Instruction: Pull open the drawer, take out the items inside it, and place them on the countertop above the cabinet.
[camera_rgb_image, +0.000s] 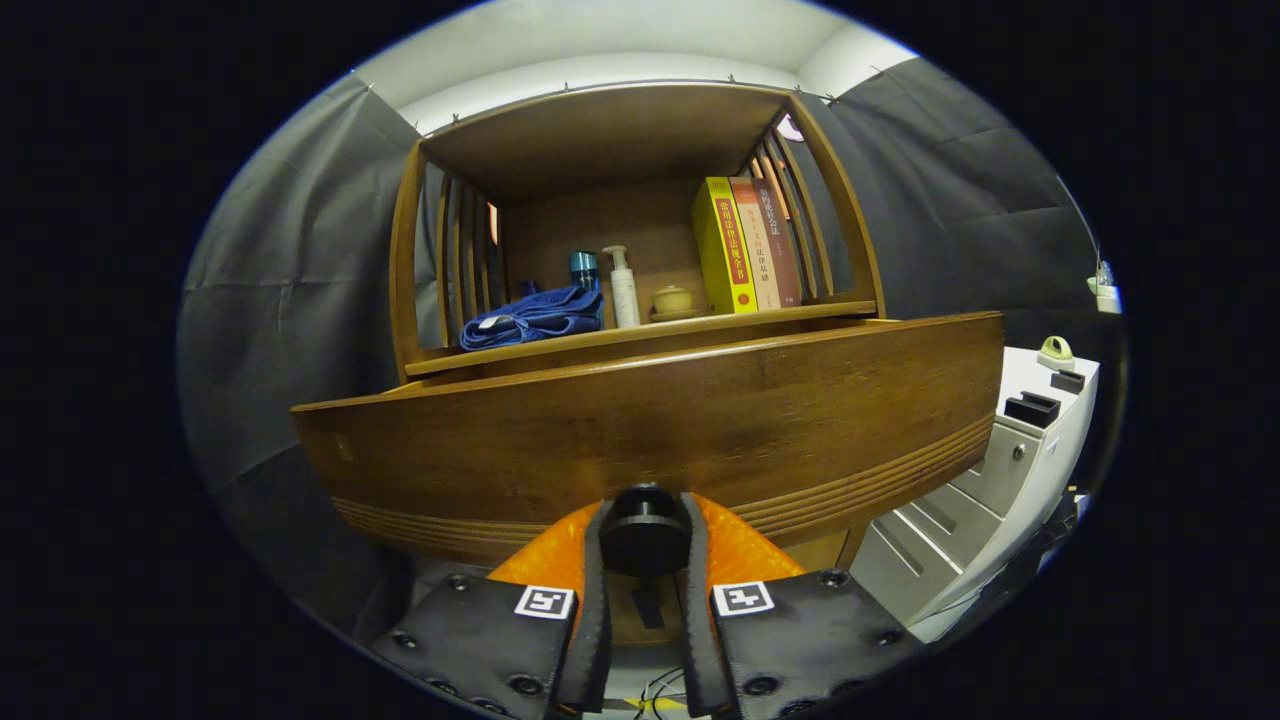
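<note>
The gripper (645, 540) has its fingers closed narrow on the round dark knob (643, 535), one pressing each side. The knob sits on the wide brown wooden drawer front (650, 420), dead ahead, so the pull comes straight back along the fingers.

The drawer front (650, 420) hides the drawer's inside and contents, the dark knob (643, 535) covers part of it, and the books (748, 245) bear lettering too small to read.
</note>
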